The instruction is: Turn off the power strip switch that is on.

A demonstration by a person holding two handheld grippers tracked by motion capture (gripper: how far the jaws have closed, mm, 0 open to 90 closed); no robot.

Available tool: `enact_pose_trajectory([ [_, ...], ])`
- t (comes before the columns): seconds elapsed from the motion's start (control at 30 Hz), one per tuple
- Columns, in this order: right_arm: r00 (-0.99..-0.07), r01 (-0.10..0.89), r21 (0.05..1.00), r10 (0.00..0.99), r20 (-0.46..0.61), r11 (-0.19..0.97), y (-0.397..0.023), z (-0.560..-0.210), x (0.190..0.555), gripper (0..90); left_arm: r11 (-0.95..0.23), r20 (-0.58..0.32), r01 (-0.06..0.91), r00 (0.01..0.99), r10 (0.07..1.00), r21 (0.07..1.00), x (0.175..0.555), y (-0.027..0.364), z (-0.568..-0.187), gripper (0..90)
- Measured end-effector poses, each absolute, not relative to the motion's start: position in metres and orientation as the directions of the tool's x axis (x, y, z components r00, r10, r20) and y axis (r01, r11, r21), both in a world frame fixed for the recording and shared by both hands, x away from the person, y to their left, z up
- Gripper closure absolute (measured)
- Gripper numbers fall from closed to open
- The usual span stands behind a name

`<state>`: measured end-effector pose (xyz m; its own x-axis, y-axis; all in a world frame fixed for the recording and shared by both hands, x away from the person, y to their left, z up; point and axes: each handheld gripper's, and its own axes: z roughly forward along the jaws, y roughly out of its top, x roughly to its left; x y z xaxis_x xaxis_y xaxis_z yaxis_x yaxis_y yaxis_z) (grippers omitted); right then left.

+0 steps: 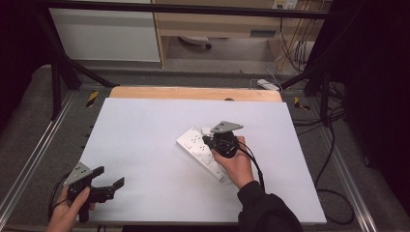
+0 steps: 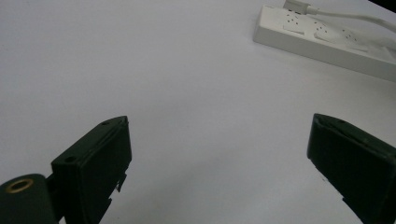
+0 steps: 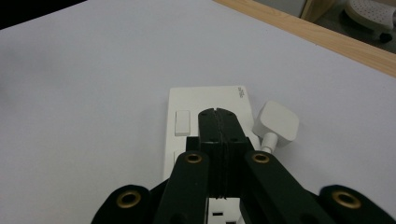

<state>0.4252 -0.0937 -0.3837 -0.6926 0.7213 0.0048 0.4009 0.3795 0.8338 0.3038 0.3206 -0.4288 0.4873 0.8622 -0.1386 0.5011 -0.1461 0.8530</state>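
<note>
The right gripper (image 3: 218, 112), jaws pressed together and empty, hovers over a white power strip (image 3: 205, 100) mid-table, beside its rocker switch (image 3: 181, 122). Pressing straight down should work best. The left gripper (image 1: 106, 183) rests wide open, well apart.

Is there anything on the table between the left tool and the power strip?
No. In the left gripper view, only bare white tabletop lies between the open left tool and the power strip.
</note>
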Motion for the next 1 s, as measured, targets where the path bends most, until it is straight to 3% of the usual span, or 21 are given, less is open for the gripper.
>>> enact_pose_trajectory([
  [1.0,-0.717,0.432,0.8,0.697,0.024,0.416,-0.072,-0.409,0.428,90.0,-0.151,-0.139,0.504,0.491,0.86,0.85,0.304,0.32,-0.429,6.5],
])
